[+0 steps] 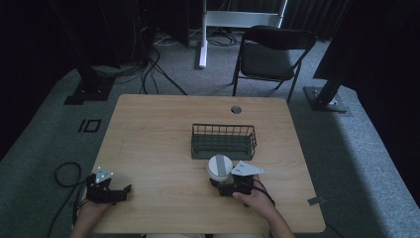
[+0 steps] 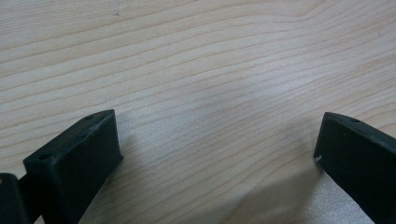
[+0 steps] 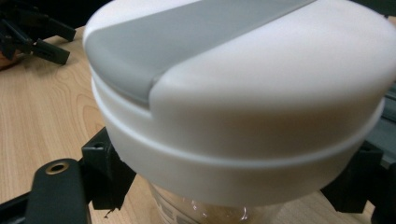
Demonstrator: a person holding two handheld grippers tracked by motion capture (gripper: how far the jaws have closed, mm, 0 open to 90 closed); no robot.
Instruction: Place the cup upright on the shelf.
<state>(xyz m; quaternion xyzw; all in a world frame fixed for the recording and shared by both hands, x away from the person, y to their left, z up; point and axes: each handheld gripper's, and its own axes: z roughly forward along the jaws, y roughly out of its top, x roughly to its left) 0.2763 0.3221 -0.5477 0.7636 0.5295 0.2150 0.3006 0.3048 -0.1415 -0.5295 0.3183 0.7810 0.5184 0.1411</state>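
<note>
A clear jar (image 1: 219,167) with a white lid and a grey band across it stands upright on the wooden table (image 1: 158,148), just in front of a dark wire basket (image 1: 224,141). My right gripper (image 1: 222,181) holds it from the near side. In the right gripper view the jar (image 3: 243,93) looms close, and the gripper (image 3: 229,189) has a black jaw on each side of the glass body under the lid. My left gripper (image 1: 125,194) rests at the table's near left corner. Its jaws (image 2: 217,140) stand wide apart over bare wood, with nothing between them.
The basket looks empty. A round cable hole (image 1: 236,109) sits near the table's far edge. Beyond the table are a black folding chair (image 1: 272,52), stand legs and floor cables. The left gripper (image 3: 37,37) shows far off in the right gripper view.
</note>
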